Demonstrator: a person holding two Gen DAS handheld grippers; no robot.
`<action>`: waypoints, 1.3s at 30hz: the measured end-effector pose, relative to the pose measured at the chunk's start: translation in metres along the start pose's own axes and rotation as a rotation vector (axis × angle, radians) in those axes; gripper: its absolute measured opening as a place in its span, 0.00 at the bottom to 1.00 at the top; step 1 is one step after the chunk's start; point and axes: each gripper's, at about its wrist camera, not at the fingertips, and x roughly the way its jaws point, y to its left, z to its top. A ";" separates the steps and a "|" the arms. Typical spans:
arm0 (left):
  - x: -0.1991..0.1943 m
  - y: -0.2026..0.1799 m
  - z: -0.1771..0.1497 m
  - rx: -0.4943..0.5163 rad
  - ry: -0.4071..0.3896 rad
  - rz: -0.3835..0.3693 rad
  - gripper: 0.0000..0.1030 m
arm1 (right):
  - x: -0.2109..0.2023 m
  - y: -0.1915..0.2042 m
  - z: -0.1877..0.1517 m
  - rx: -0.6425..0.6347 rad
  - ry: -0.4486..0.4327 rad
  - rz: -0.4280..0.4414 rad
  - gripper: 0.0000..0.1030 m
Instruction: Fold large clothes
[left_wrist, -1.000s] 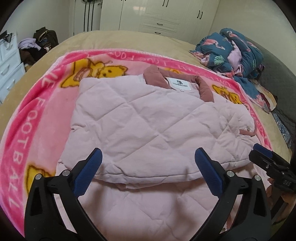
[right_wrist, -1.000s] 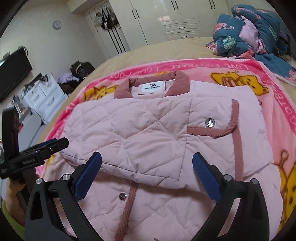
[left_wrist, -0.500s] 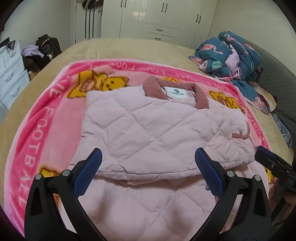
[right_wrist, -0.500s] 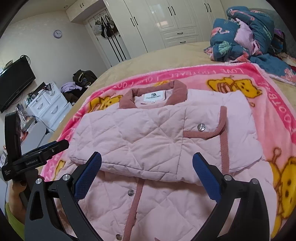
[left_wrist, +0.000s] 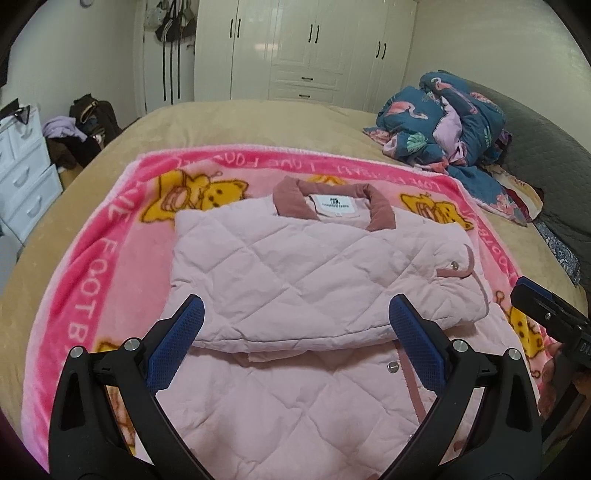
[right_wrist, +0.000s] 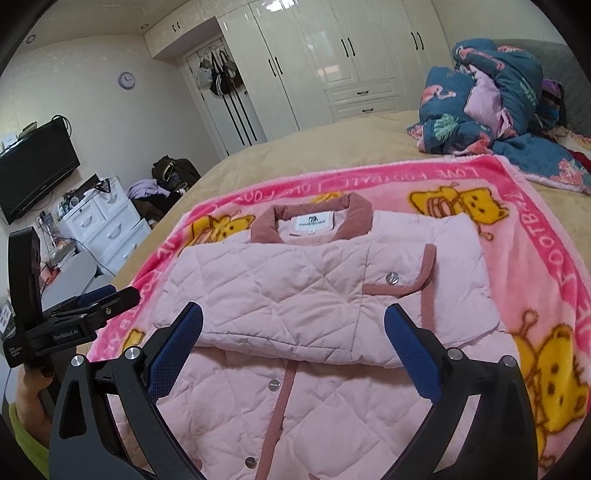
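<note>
A pale pink quilted jacket (left_wrist: 314, 269) with a dusty-rose collar (left_wrist: 380, 214) lies flat on a pink cartoon-bear blanket (left_wrist: 92, 266), its upper part folded into a rectangle over the lower body. My left gripper (left_wrist: 295, 314) hovers open above the fold's near edge, holding nothing. In the right wrist view the same jacket (right_wrist: 295, 288) lies below my right gripper (right_wrist: 293, 317), which is also open and empty. The left gripper (right_wrist: 110, 297) shows beside the jacket's left side, and the right gripper (left_wrist: 532, 295) shows at its right side.
The blanket covers a tan bed (left_wrist: 229, 122). A bundle of blue flamingo bedding (left_wrist: 450, 118) sits at the far right. White wardrobes (left_wrist: 306, 48) line the back wall. White drawers (right_wrist: 99, 225), bags and a television (right_wrist: 33, 173) stand left of the bed.
Both grippers have drawn back and up from the jacket, so more of the bed and room shows. The jacket keeps the same fold and both grippers stay open.
</note>
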 end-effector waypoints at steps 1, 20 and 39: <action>-0.003 0.000 0.000 -0.001 -0.006 0.000 0.91 | -0.004 0.000 0.001 -0.001 -0.009 -0.002 0.95; -0.058 -0.011 -0.010 0.022 -0.099 0.013 0.91 | -0.069 0.000 -0.001 -0.030 -0.105 -0.024 0.95; -0.118 -0.031 -0.054 -0.036 -0.169 -0.036 0.91 | -0.135 0.002 -0.017 -0.090 -0.156 -0.006 0.95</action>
